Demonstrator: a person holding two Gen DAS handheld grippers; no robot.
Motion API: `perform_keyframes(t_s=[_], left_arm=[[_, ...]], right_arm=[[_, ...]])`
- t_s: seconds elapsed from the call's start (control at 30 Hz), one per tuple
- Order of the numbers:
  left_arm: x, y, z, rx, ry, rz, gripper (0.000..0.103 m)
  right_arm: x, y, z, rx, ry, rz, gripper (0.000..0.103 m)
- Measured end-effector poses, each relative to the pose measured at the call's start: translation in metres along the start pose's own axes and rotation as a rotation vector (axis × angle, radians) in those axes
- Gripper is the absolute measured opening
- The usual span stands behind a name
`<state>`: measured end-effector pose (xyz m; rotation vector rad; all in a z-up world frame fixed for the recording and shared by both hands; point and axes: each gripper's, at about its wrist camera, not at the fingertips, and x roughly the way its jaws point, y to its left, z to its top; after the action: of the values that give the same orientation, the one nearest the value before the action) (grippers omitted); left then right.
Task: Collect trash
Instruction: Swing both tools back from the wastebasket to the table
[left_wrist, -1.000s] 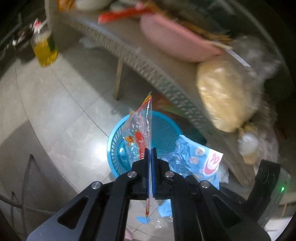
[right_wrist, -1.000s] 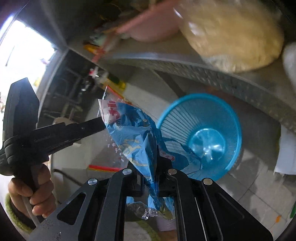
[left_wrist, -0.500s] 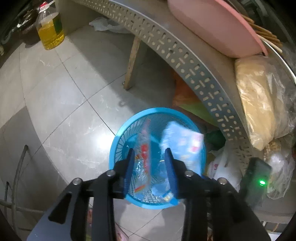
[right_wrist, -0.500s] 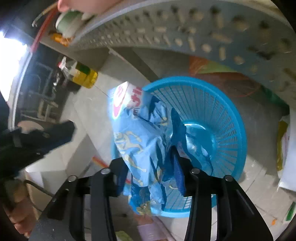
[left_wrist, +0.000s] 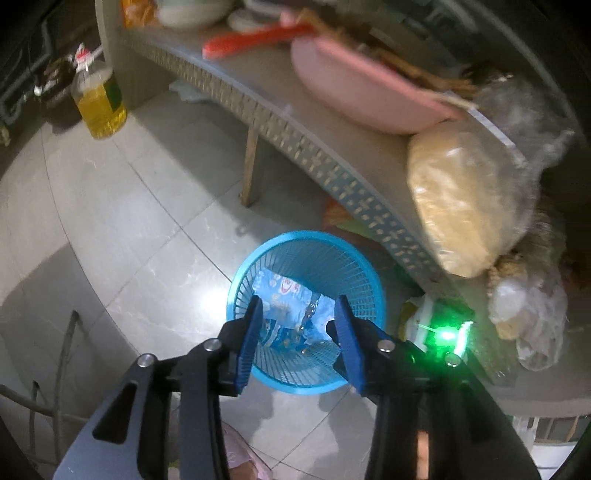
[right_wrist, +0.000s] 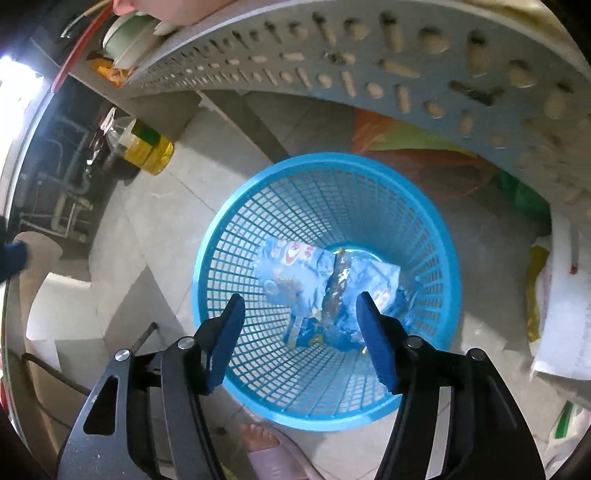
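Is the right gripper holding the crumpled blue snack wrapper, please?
No, the right gripper is open and the crumpled blue snack wrapper lies inside the blue plastic basket.

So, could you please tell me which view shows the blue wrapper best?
The right wrist view: the wrapper lies almost whole inside the basket, seen from above. In the left wrist view the left gripper fingers cover part of it.

Legible markings: none you can read.
The blue wrapper (right_wrist: 325, 284) inside the blue basket (right_wrist: 236, 236) shows you a red-and-white logo, too blurred.
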<state>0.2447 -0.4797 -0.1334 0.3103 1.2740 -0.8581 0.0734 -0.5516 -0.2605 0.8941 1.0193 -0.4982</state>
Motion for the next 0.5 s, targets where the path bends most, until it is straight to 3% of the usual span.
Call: perform_keyframes(t_s=[0.2, 0.4, 0.5], left_arm=[[-0.072, -0.012, -0.019, 0.050, -0.090, 0.000, 0.057], [-0.151, -0.012, -0.058, 0.083, -0.178, -0.061, 0.065], [-0.183, -0.001, -0.082, 0.083, -0.211, -0.107, 0.065]], right_arm=[[-0.028, 0.006, -0.019, -0.031, -0.046, -0.018, 0.060], [-0.075, 0.043, -0.043, -0.130, -0.147, -0.010, 0.060], [-0.110, 0.065, -0.062, -0.196, -0.216, 0.013, 0.070]])
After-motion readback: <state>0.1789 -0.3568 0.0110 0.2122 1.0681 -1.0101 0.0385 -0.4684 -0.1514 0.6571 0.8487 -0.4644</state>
